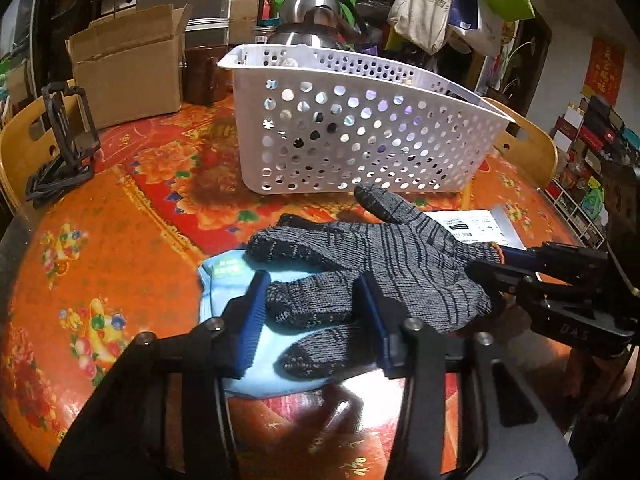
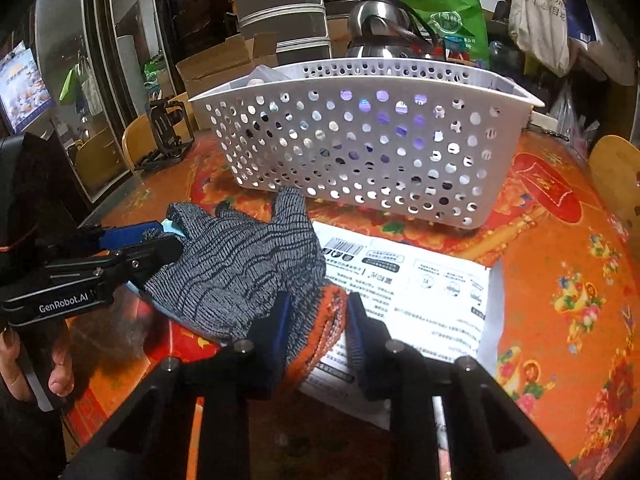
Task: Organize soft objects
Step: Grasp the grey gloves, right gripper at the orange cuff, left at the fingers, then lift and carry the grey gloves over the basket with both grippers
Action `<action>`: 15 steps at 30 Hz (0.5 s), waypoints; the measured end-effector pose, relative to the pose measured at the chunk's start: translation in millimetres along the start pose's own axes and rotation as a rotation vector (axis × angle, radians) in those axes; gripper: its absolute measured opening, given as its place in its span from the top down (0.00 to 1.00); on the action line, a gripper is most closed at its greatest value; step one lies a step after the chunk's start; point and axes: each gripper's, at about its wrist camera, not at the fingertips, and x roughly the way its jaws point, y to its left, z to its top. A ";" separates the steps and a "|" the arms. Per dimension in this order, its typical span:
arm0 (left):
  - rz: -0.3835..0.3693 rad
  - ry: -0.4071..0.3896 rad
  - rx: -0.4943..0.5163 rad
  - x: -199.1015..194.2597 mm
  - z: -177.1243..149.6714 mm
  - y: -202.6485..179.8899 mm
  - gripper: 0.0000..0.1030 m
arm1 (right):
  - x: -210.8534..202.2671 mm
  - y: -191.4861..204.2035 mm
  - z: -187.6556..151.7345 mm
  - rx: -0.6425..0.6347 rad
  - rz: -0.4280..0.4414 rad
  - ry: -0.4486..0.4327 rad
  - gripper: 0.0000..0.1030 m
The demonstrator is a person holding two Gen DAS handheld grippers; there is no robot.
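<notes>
Round table here, glossy orange-red floral cover, and a cluttered room behind it: hanging tote bags in the upper right of the left view, a steel kettle top centre, one cardboard box upper left, a black stand at the left rim. Count it up: one white perforated basket mid-frame, one grey knit glove lying just in front of it, one pale blue packet under the glove's fingers, one printed white sheet under its cuff. Two grippers on that single glove: the left hand-held gripper has its blue pads pinched on the glove's fingers, the right hand-held gripper is clamped on the orange cuff in the lower centre of its view. Bare tablecloth lies free at left and right; two wooden chair backs crowd the table's edges.
</notes>
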 end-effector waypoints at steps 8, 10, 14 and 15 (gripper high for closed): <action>-0.035 -0.020 0.034 -3.1 -4.3 -9.0 0.81 | -3.5 6.2 1.6 -0.028 -0.045 -0.029 0.79; -0.049 -0.022 0.027 -3.8 -4.5 -7.5 0.81 | -4.4 8.8 1.8 -0.038 -0.055 -0.038 0.80; -0.072 -0.042 0.012 -8.7 -4.4 -3.8 0.81 | -7.7 6.8 2.3 -0.028 -0.041 -0.060 0.82; -0.076 -0.046 0.010 -9.9 -4.5 -3.5 0.81 | -8.4 6.2 2.5 -0.026 -0.037 -0.064 0.82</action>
